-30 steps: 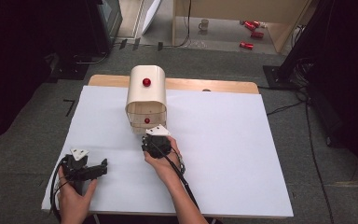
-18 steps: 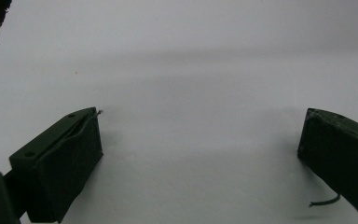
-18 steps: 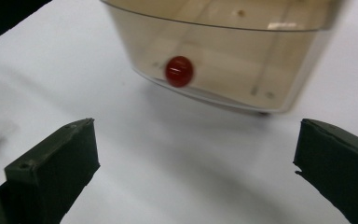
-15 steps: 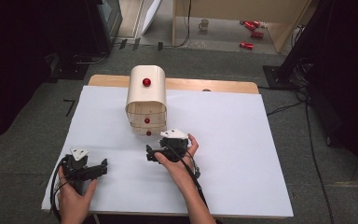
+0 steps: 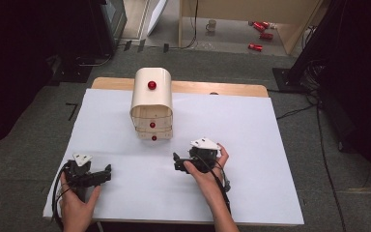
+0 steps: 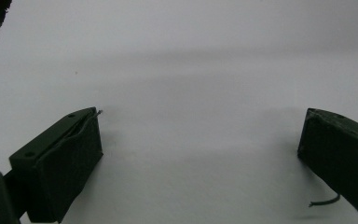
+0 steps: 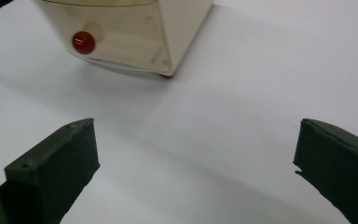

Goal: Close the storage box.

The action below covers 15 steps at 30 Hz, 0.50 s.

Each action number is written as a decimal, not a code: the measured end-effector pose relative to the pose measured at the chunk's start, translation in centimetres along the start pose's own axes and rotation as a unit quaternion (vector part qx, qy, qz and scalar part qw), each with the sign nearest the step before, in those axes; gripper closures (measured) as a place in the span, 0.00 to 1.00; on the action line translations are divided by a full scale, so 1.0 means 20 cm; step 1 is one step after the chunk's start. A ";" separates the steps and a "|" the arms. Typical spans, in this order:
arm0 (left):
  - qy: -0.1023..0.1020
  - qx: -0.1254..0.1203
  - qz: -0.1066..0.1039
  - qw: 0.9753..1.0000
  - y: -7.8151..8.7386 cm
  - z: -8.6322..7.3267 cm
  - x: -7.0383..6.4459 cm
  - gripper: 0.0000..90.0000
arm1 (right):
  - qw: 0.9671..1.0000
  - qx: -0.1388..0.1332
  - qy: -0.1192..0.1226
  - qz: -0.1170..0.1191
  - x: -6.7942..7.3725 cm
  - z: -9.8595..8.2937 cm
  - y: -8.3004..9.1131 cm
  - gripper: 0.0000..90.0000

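Note:
A cream drawer cabinet (image 5: pixel 151 99) with red knobs (image 5: pixel 151 85) stands at the middle back of the white table (image 5: pixel 251 145). My right gripper (image 5: pixel 176 162) rests on the table just right of and in front of the cabinet, jaws pointing left. In the right gripper view it (image 7: pixel 196 158) is open with nothing between its jaws, and the cabinet's lower corner (image 7: pixel 168 32) and one red knob (image 7: pixel 83 42) lie ahead to the left. My left gripper (image 5: pixel 107 172) sits near the front left edge. It (image 6: pixel 200 154) is open over bare tabletop.
A wooden board edge (image 5: pixel 222 89) shows behind the table. Dark floor surrounds it, with a black cable (image 5: pixel 319 125) on the right and red cans (image 5: pixel 256 47) and a mug (image 5: pixel 212 24) far behind.
My right gripper has drawn back from the cabinet's lower front, moving right and toward the person, and has turned to point left. The left gripper has stayed put.

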State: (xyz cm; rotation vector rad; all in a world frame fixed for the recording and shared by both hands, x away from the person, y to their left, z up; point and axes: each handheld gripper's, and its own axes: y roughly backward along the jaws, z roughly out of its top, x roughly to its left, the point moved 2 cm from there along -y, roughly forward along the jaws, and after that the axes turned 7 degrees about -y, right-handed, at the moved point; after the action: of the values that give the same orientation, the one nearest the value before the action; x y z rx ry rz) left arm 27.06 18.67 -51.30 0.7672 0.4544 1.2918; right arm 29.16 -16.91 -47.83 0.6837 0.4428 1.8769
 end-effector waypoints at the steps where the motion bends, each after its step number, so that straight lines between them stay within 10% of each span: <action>1: 0.000 0.000 0.000 1.000 0.00 0.00 0.00 0.00 | 1.000 0.000 -0.001 -0.004 -0.02 0.00 0.01 0.00; 15: 0.000 0.000 0.000 1.000 0.00 0.00 0.00 0.00 | 0.998 -0.006 -0.028 -0.056 -0.30 -0.07 0.18 0.00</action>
State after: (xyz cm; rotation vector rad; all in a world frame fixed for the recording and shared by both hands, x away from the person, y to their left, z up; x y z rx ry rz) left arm 27.06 18.67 -51.30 0.7669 0.4541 1.2919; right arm 27.48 -23.92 -48.34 0.6888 0.4252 1.7483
